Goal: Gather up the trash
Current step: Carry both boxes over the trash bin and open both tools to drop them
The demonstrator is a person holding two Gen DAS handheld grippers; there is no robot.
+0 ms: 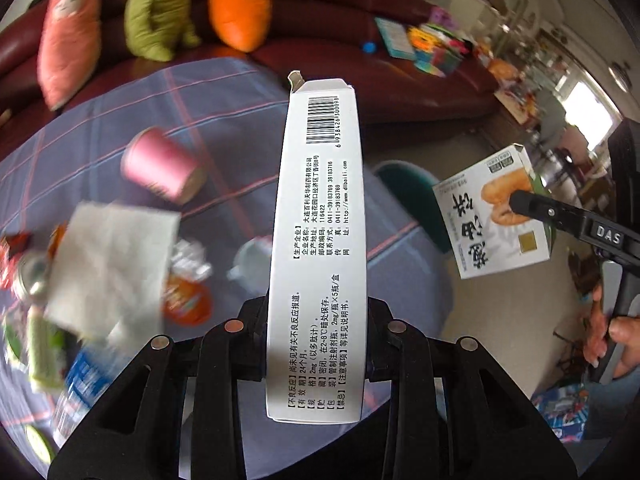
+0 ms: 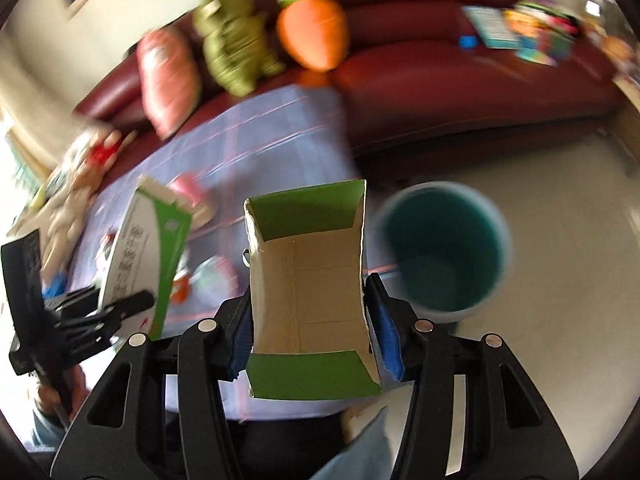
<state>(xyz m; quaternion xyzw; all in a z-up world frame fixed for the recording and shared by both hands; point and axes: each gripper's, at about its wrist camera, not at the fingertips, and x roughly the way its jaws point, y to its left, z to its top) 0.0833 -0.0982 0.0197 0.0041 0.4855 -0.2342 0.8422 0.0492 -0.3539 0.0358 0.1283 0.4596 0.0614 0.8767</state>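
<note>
A: What do the jaws hold?
B: The left gripper (image 1: 316, 312) clamps a long white printed carton (image 1: 318, 248); the right gripper (image 2: 308, 320) pinches an open green-flapped cardboard box (image 2: 308, 280), near the teal bin (image 2: 444, 248) on its right.

— From my left wrist camera I look steeply down along the fingers, close over the checked tablecloth (image 1: 224, 92), facing the red sofa (image 1: 340, 24).

— My right wrist view tilts down likewise, nearer the teal bin (image 2: 444, 248) on the floor.

— What do both share?

— The sofa, the orange carrot plush (image 1: 240, 12), the tablecloth; and each view catches the other gripper at its edge.
</note>
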